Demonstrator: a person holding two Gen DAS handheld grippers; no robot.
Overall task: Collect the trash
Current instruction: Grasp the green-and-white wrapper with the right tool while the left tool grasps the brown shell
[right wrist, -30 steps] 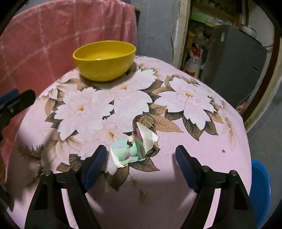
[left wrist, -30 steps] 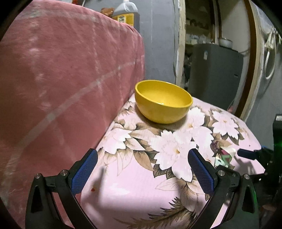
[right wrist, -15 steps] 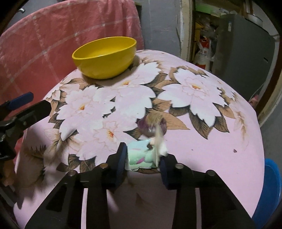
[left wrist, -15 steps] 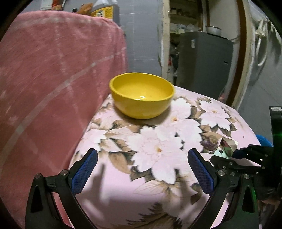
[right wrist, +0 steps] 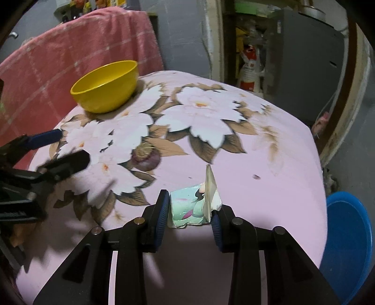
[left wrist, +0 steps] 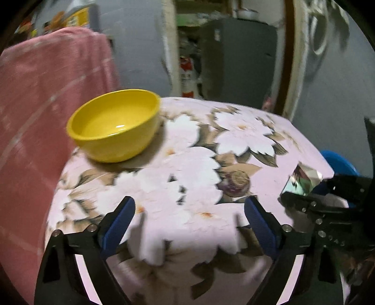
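The worktop (right wrist: 269, 187) under my grippers wears a pink cloth printed with big white flowers and brown leaves. Behind it a pink checked blanket (right wrist: 70, 51) hangs over something tall. A dark grey cabinet (right wrist: 304, 51) stands past the far edge, with a white and red bag (right wrist: 249, 70) beside it; the bag carries print, but I cannot read it. A yellow-labelled jug (left wrist: 78, 11) sits above the blanket, its label too blurred to make out. A blue tub (right wrist: 346, 234) sits low at the worktop's right side.

A yellow bowl (right wrist: 105, 86) stands upright at the far left of the worktop, well apart from both grippers.

My left gripper (left wrist: 187, 225) hangs over the near edge of the cloth with its blue-padded fingers spread wide and nothing between them.

My right gripper (right wrist: 189, 213) has its fingers drawn in narrow, pinching a scrap of trash (right wrist: 187, 206) near the worktop's near right edge. The scrap is a crumpled wrapper, pale teal with pink and dark markings, white at its torn edges; no lettering on it is legible. Its long axis runs across from one pad to the other, and one stiff white flap stands up from its right end, pointing away from me.
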